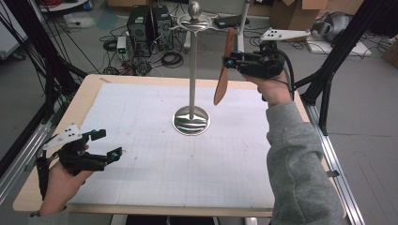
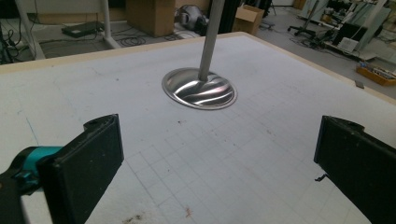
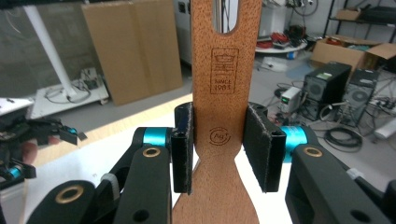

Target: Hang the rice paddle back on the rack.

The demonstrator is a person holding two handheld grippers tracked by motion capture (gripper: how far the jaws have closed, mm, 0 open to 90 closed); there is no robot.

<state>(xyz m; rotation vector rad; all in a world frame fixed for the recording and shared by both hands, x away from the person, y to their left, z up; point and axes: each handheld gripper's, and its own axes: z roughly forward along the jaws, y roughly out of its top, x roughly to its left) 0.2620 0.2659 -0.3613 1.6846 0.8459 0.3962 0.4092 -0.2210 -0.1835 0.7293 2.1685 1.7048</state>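
- Sitting on the gridded white mat of the table, left of and below the raised right gripper: steel hanging stand, round base flat on the mat, pole upright, ball finial and hook arms at the top.
- Standing at about the same height as the hook arms, just right of the pole and apart from it: right gripper, pointing left toward the stand.
- Hanging near-vertical in that grip: wooden spatula, long axis up and down and slightly tilted, broad blade end below the jaws, slotted handle end above them.
- Showing at the top of the right gripper view: hanging slot in the handle, above the pads, so the slot end is leading toward the hooks; judged that the coming move is turning on bringing that slot sideways and up onto a hook arm.
- Being much nearer to the stand top: right hand; left hand resting low at the near left corner of the mat, well apart from the stand.
- Gripping at a narrow setting: right jaws pressing on both edges of the spatula's neck, pads touching wood on each side.
- Standing wide with nothing between the jaws: left gripper, bare mat beneath.
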